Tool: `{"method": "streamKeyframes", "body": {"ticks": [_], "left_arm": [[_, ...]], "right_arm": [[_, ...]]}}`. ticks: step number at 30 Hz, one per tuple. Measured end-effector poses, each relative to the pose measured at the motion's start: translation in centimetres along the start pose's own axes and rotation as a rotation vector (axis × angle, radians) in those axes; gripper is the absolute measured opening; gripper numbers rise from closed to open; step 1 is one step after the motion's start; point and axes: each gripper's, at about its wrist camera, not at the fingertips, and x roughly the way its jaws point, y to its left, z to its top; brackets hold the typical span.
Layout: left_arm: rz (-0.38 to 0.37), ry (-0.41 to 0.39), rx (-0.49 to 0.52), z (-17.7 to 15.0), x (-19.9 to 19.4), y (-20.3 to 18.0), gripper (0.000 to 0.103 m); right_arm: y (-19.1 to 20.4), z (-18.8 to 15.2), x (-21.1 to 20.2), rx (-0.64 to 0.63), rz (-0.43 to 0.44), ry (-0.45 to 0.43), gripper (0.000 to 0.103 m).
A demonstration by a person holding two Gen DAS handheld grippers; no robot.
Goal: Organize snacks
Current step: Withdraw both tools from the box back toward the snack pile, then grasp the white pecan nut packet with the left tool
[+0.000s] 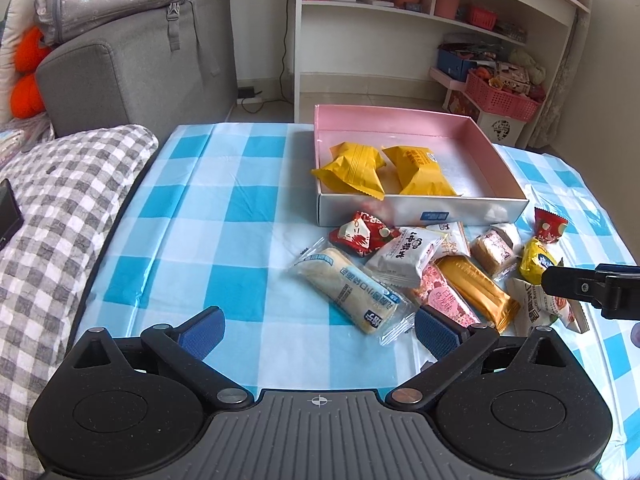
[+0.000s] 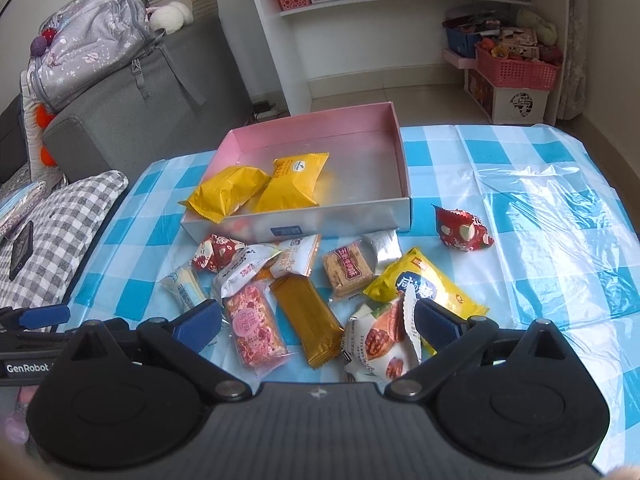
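sorting just begun: two yellow packs sit in the pink box at 12. both grippers, left & right, spread wide, nothing held. right: drop straight onto the nut pack at 6, pinch its middle.

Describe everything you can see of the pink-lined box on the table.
The box is a shallow, open-topped rectangular tray, apparently cardboard, with pink inner walls, a glossy pale floor and white outer walls; a small blue label sits on its near wall. It rests flat on the blue-checked tablecloth, near the table's far edge. Inside lie two yellow snack packets, side by side at the left end and touching; one tail overhangs the near wall. The rest is bare. Loose snacks crowd its near wall. Neither gripper touches it.
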Motion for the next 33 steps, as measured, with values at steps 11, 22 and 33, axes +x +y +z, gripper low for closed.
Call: {"method": "streamKeyframes", "body": {"ticks": [11, 22, 33], "left_arm": [[-0.109, 0.073, 0.010, -1.9, 2.2, 1.1, 0.102], [-0.366, 0.168, 0.074, -3.7, 2.2, -2.9, 0.100], [-0.384, 0.266, 0.117, -5.0, 3.7, -5.3, 0.079]], "right_arm": [[-1.2, -1.0, 1.1, -0.071, -0.019, 0.074, 0.103], [-3.5, -0.6, 2.3, 0.071, -0.005, 0.159, 0.092], [-3.1, -0.8, 4.2, 0.070, -0.046, 0.223, 0.073]]}}
